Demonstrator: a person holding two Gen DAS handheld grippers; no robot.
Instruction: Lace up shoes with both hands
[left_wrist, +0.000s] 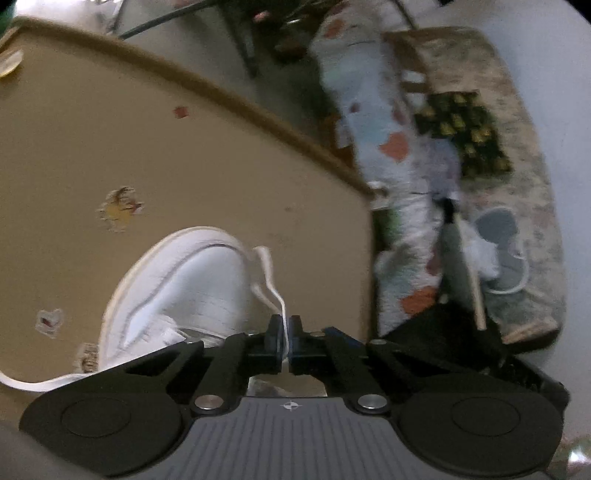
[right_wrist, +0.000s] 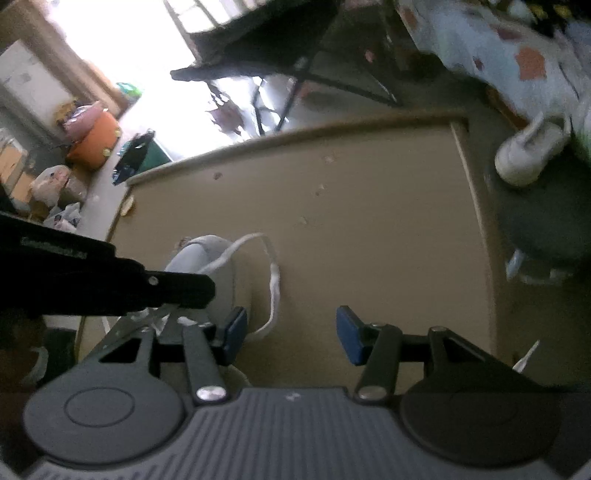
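Note:
A white shoe (left_wrist: 177, 284) lies on the tan table (left_wrist: 184, 155), toe pointing away. My left gripper (left_wrist: 284, 332) is shut on a white lace (left_wrist: 271, 284) that runs up from the jaws and curls beside the toe. Another lace end (left_wrist: 33, 384) trails off at the lower left. In the right wrist view the shoe (right_wrist: 207, 258) is partly hidden behind the left gripper's black arm (right_wrist: 110, 284). A lace loop (right_wrist: 271, 280) curves over the table beside the shoe. My right gripper (right_wrist: 291, 332) is open and empty, its left pad (right_wrist: 236, 328) near the lace loop.
The table's right edge (left_wrist: 369, 258) is close to the shoe. Beyond it lies a patterned blanket (left_wrist: 391, 147) and cushions. A second white shoe (right_wrist: 528, 155) sits on a dark stool off the table's far right. Bags and an orange pot (right_wrist: 96, 144) stand on the floor.

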